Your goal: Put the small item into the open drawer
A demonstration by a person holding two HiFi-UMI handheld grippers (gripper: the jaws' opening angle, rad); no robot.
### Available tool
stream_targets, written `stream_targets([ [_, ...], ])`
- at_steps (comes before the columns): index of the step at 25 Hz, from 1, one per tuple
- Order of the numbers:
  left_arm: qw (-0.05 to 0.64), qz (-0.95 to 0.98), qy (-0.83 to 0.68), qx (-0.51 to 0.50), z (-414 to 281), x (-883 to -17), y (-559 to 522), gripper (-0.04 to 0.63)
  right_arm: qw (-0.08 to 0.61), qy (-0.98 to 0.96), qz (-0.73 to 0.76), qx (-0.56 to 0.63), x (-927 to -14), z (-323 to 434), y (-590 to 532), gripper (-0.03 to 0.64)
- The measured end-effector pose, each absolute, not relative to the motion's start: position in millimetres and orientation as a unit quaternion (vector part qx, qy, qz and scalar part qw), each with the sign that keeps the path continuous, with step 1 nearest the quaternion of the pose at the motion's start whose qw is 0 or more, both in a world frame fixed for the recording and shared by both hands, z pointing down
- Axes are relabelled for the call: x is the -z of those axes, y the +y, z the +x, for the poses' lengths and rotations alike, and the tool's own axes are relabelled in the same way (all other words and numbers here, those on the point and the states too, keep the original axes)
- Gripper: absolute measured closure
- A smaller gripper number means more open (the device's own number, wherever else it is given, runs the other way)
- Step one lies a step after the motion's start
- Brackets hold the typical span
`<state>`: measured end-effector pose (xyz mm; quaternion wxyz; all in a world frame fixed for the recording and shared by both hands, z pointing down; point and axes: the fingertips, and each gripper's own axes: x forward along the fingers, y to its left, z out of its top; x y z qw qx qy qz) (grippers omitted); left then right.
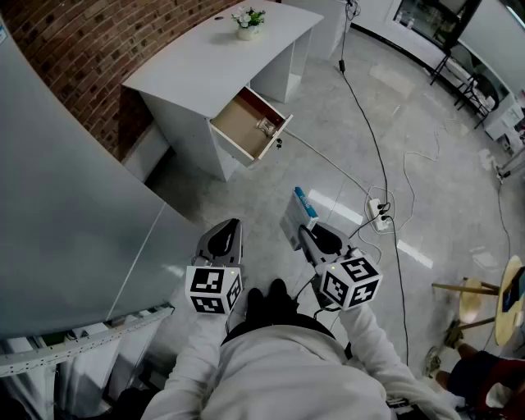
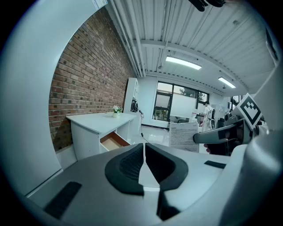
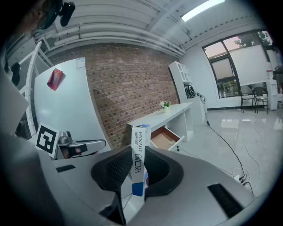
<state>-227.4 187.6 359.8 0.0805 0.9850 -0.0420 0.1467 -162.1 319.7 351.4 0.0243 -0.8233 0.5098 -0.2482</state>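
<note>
My right gripper (image 1: 305,228) (image 3: 136,167) is shut on a slim white and blue box (image 3: 139,160) (image 1: 295,215), which stands upright between its pads. Seen from the left gripper view, the box (image 2: 183,136) shows its printed white side. My left gripper (image 1: 225,238) (image 2: 144,162) is shut with nothing in it, level with the right one. The open drawer (image 1: 248,124) (image 2: 113,142) (image 3: 165,137) juts from a white desk (image 1: 205,57) against the brick wall, well ahead of both grippers. Something small and metallic lies inside it.
A small potted plant (image 1: 248,23) stands on the desk. Cables and a power strip (image 1: 378,213) lie on the glossy floor to the right. A grey panel (image 1: 57,205) rises at my left. A wooden stool (image 1: 480,299) stands at far right.
</note>
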Motion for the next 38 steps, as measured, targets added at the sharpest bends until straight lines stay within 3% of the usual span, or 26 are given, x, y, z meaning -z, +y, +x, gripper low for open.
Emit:
stream_targets([
  [28, 0.059, 0.984, -0.067, -0.152, -179, -354, 221, 0.566, 0.027, 0.558, -0.794, 0.240, -349, -116, 332, 0.508],
  [38, 0.062, 0.982, -0.073, -0.162, -150, -364, 184, 0.566, 0.026, 0.556, -0.792, 0.249, -358, -88, 301, 0.508],
])
